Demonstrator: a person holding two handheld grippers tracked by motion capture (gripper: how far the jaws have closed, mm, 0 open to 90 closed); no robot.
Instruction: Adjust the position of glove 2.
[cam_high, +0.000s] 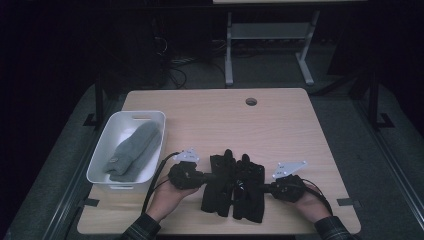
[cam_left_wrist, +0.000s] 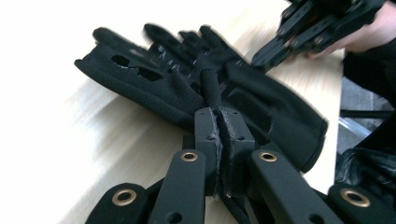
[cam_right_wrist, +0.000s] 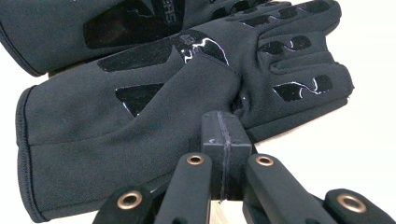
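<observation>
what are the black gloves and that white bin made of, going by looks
Black gloves: likely a soft matte knit or fleece-like fabric, with stitched cuff hems; glossy patches on palm and fingers look like rubbery grip print. White bin: probably moulded plastic, smooth, with rounded corners and a cut-out handle slot.

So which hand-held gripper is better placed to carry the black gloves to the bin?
Probably the left hand-held gripper: it is shut on a fold of the gloves and nearer the white bin.
</observation>
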